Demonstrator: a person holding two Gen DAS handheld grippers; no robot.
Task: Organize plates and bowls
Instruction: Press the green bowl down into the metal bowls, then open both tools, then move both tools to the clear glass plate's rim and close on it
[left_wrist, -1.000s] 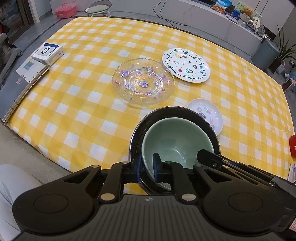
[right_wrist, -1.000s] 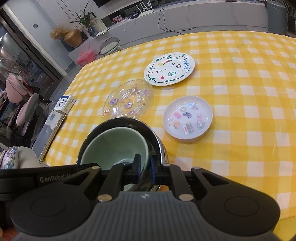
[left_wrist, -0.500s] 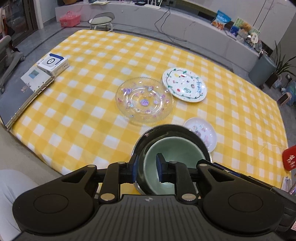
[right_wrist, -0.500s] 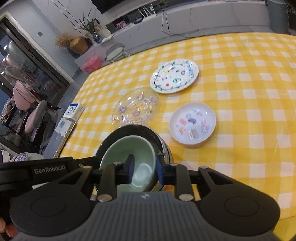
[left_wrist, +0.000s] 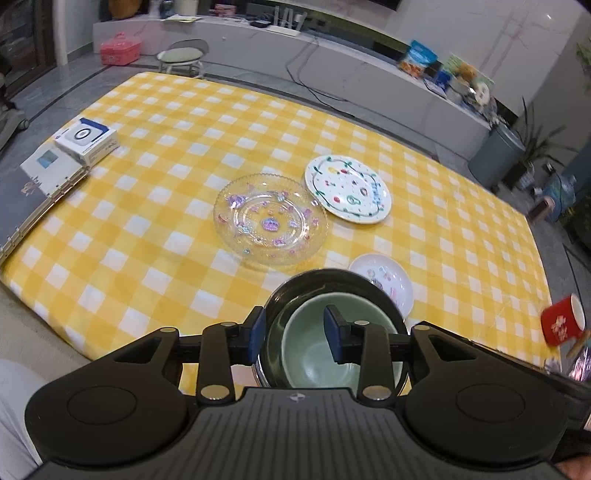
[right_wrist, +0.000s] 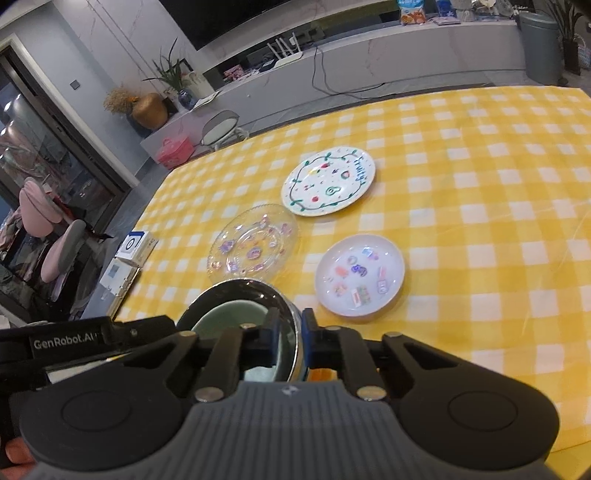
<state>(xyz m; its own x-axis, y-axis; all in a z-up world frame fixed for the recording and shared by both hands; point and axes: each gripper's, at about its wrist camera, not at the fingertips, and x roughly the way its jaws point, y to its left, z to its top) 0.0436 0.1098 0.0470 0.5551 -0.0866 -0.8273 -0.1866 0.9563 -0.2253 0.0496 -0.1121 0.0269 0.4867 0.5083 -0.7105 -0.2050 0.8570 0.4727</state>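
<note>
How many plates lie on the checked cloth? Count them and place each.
3: the clear glass plate mid-cloth, the white fruit-painted plate beside it farther back, and the small white sticker plate near the nested bowls. Nothing seems hidden.

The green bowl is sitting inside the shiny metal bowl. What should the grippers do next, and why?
Probably lift the left gripper clear. Its jaws are opening astride the rim of the dark metal bowl, with the pale green ceramic bowl already nested inside. The right gripper is closing on the metal bowl's rim, so it can likely carry the pair alone.
</note>
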